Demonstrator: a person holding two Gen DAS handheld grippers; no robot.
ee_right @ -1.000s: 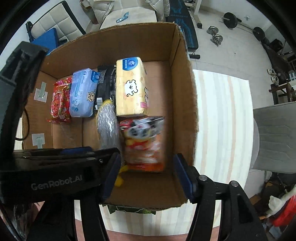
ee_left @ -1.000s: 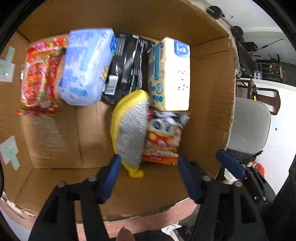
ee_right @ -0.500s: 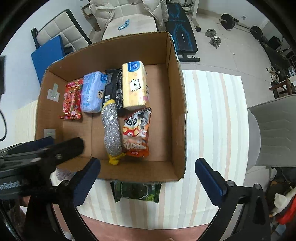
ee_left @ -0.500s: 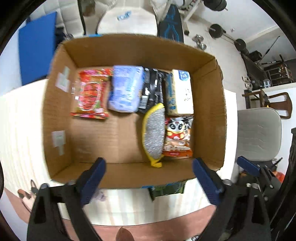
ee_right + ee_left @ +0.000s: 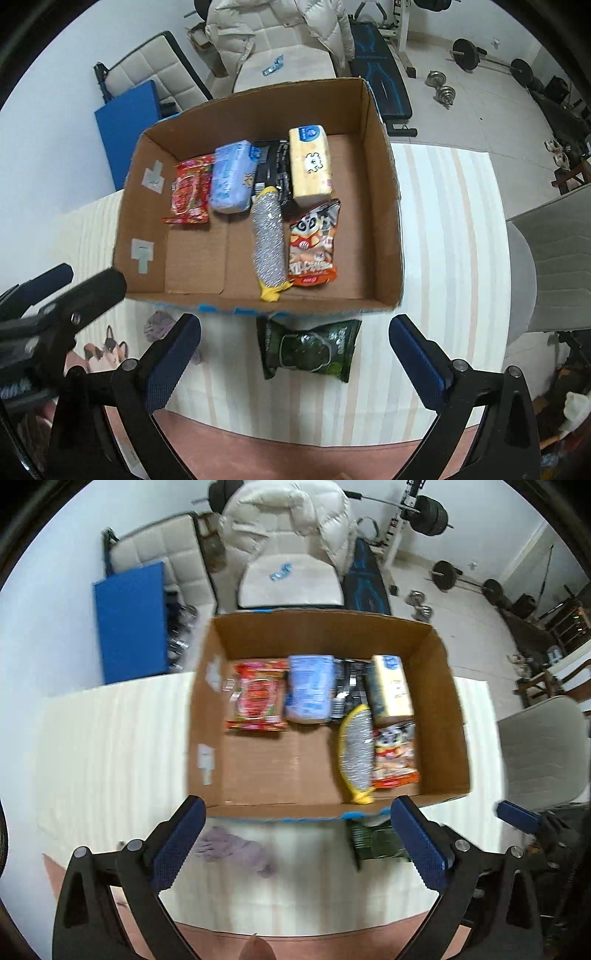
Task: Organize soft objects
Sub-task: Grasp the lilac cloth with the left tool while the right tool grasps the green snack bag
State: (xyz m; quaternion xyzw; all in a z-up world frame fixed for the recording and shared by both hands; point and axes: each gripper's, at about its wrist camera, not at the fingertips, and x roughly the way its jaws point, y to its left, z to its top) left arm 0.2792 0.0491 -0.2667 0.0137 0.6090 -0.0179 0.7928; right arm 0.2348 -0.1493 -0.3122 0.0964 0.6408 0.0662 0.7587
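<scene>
Between picks: both grippers are above the table, nothing held. Left to right: left gripper [image 5: 295, 843] jaws spread wide, empty, hovering over the near edge of the striped cloth [image 5: 454, 280]; just ahead of its left finger lies a crumpled purple-grey rag [image 5: 236, 851], on the cloth and outside the box, blurred so I can't tell exactly what it is. Cardboard box [image 5: 384, 206] sits mid-table, already holding a back row of red snack pack [image 5: 190, 194], pale blue tissue pack [image 5: 231, 177], black pouch [image 5: 271, 166] and yellow tissue pack [image 5: 310, 164], plus a silver scrubber [image 5: 269, 243] and orange panda snack bag [image 5: 312, 245] nearer the front. Front-left floor of the box is free. Green snack bag [image 5: 310, 349] lies flat on the cloth just outside the front wall, roughly centred between the right gripper [image 5: 295, 360] fingers, which are also wide open and empty. Judgement: two items left to pack. Next move likely calls for the right gripper to drop onto the green bag, pinch it across the middle without crushing it, lift over the front wall and set it in the free area. The rag looks like the left gripper's job.
</scene>
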